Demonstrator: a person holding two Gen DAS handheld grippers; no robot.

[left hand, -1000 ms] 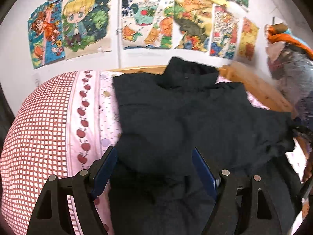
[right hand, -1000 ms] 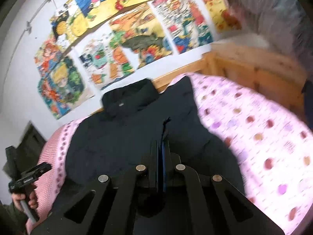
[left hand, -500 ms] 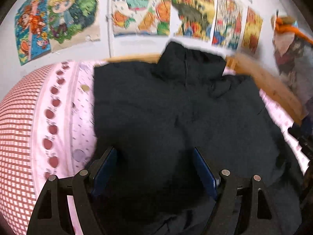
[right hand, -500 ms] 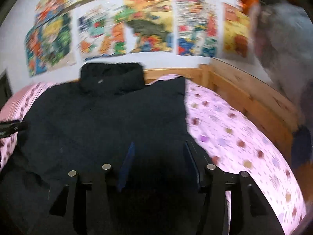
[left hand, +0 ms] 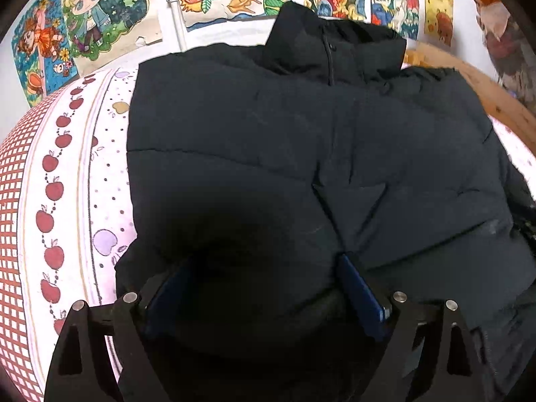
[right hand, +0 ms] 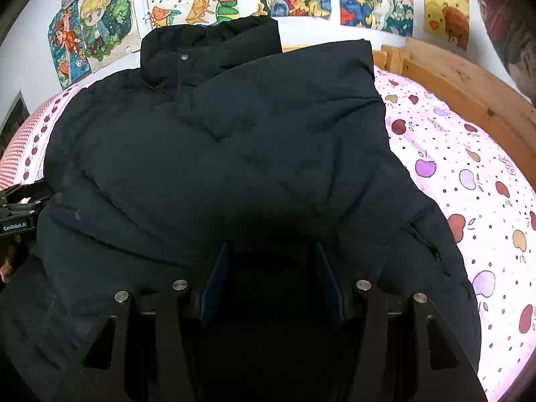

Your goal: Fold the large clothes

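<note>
A large black puffer jacket (left hand: 268, 154) lies on the bed, collar toward the wall, both sleeves folded in over the body. It also fills the right wrist view (right hand: 221, 154). My left gripper (left hand: 264, 268) is open, its jaws low over the jacket's near left hem with padded fabric bulging between them. My right gripper (right hand: 271, 254) is open over the near right part of the hem. The left gripper also shows at the left edge of the right wrist view (right hand: 16, 214).
The bed sheet (right hand: 469, 174) is pink with apple prints, and a red checked band (left hand: 13, 221) runs along the left. A wooden bed frame (right hand: 462, 77) borders the right side. Colourful posters (left hand: 100, 13) cover the wall behind. Hanging clothes (left hand: 509, 43) are at far right.
The right gripper let go of the jacket fabric and opened. Both grippers dropped lower and closer to the jacket's near hem.
</note>
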